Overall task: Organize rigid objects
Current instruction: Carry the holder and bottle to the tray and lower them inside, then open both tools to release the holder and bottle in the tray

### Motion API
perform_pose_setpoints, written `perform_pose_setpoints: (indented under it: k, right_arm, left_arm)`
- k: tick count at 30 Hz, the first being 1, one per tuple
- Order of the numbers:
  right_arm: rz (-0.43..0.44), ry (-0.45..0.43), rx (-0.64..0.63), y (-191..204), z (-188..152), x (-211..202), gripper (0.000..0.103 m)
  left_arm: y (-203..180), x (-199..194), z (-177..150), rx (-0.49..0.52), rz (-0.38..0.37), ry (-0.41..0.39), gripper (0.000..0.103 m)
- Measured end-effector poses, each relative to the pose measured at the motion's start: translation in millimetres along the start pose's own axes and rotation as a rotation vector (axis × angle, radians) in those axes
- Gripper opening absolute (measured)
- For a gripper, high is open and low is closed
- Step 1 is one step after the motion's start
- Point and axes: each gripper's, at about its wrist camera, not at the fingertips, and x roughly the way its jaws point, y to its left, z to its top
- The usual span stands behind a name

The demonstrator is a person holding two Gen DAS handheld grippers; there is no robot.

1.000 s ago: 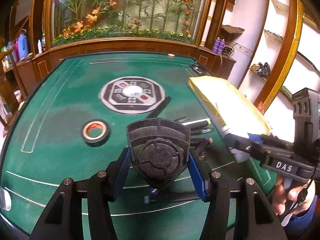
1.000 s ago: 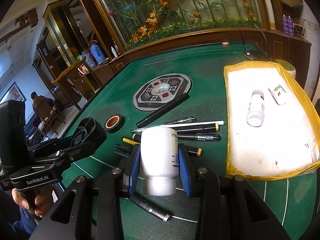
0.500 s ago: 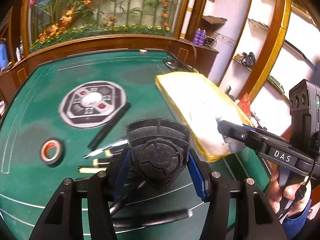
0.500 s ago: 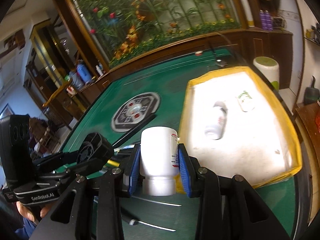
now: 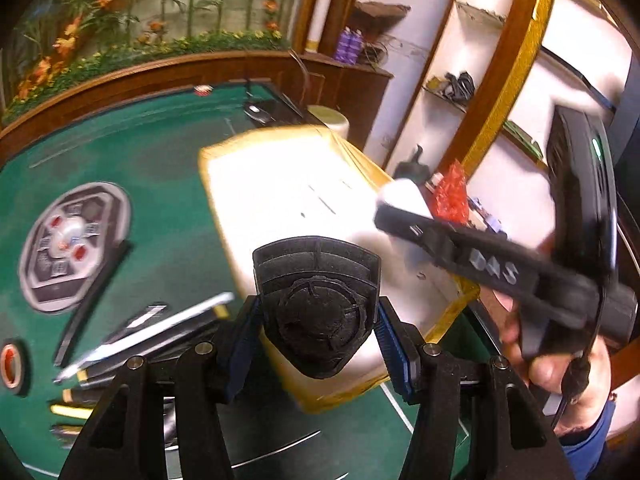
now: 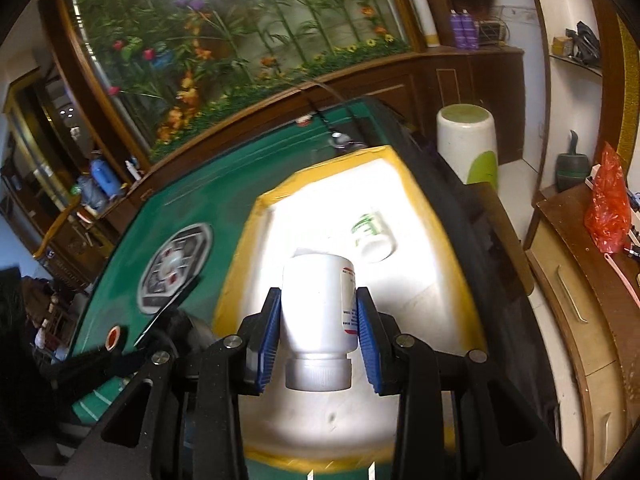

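My left gripper (image 5: pixel 316 324) is shut on a black shield-shaped plastic part (image 5: pixel 316 304) and holds it over the near edge of the white tray with yellow rim (image 5: pixel 224 200). My right gripper (image 6: pixel 318 332) is shut on a white bottle (image 6: pixel 318 308), cap toward me, above the same tray (image 6: pixel 240 264). The right gripper also shows in the left wrist view (image 5: pixel 396 204), over the tray's right side. A small white bottle with green print (image 6: pixel 372 236) lies in the tray.
Several pens and markers (image 5: pixel 152 332) lie on the green table (image 5: pixel 168 216) left of the tray. A roll of tape (image 5: pixel 10 364) and a round emblem (image 5: pixel 68 244) are farther left. A white and green bin (image 6: pixel 468 148) stands beyond the table.
Both grippers have swung to the right with their objects, from over the pens to over the tray. The right gripper now holds the bottle above the tray's middle.
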Motion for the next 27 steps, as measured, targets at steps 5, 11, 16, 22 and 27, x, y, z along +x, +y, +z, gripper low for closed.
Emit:
perform_pose_setpoints:
  k: [5, 11, 16, 22, 27]
  right_arm:
    - [-0.014, 0.069, -0.008, -12.8, 12.3, 29.6, 0.035]
    - [-0.007, 0.123, -0.007, -17.9, 15.2, 48.7, 0.035]
    - [-0.037, 0.140, -0.032, -17.7, 22.5, 53.9, 0.035]
    - [-0.062, 0.143, -0.050, -16.5, 33.1, 62.5, 0.035]
    - [-0.063, 0.167, -0.067, -12.4, 30.4, 71.4, 0.035]
  left_arm:
    - [-13.1, 24.6, -4.5, 0.030, 0.014, 0.027, 0.059]
    - [-10.1, 48.9, -2.8, 0.016, 0.019, 0.055, 0.059]
    - [-11.0, 62.2, 8.0, 0.011, 0.024, 0.065, 0.059]
    - [-7.5, 74.6, 15.7, -0.002, 0.047, 0.071, 0.060]
    - [-8.1, 73.2, 14.5, 0.003, 0.043, 0.063, 0.060]
